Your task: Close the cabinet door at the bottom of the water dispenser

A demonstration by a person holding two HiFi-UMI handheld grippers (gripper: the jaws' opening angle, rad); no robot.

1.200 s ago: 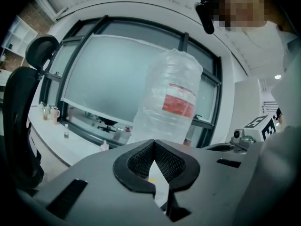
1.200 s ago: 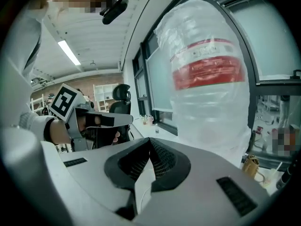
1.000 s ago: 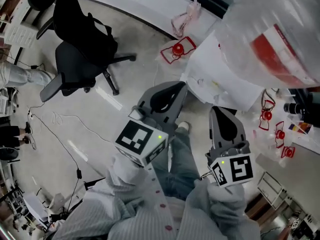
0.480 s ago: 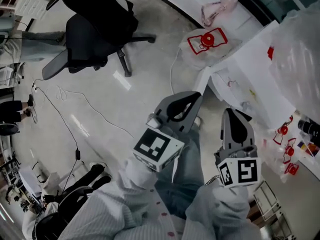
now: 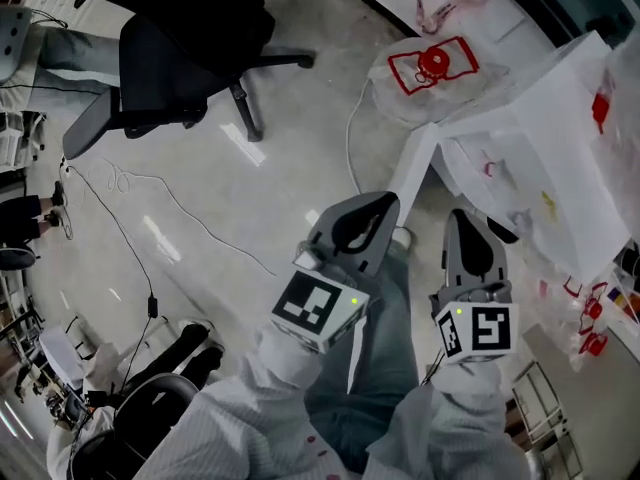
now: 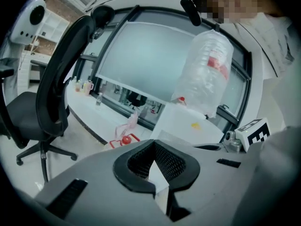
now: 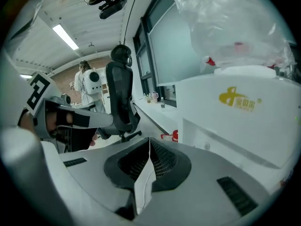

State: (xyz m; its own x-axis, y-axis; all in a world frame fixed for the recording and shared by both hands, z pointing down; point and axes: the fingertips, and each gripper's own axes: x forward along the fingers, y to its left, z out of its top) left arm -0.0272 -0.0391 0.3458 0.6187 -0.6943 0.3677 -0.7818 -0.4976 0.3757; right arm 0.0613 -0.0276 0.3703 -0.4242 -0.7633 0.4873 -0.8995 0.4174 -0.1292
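The white water dispenser (image 5: 540, 138) stands at the upper right of the head view, with a clear bottle (image 6: 207, 74) on top. From its base a white panel (image 5: 412, 168), apparently the open cabinet door, sticks out toward the floor. My left gripper (image 5: 375, 203) is shut and empty, its tip just short of that panel's lower edge. My right gripper (image 5: 463, 216) is also shut and empty, pointing at the dispenser's lower front. In the right gripper view the dispenser's front (image 7: 235, 107) with its yellow logo fills the right side.
A black office chair (image 5: 170, 58) stands on the floor at upper left. A clear bag with a red frame (image 5: 432, 68) lies near the dispenser. A thin cable (image 5: 200, 218) runs across the floor. A seated person (image 5: 120, 408) is at lower left.
Both grippers have sunk together toward the floor and now sit closer to the dispenser's base. Both stayed shut.
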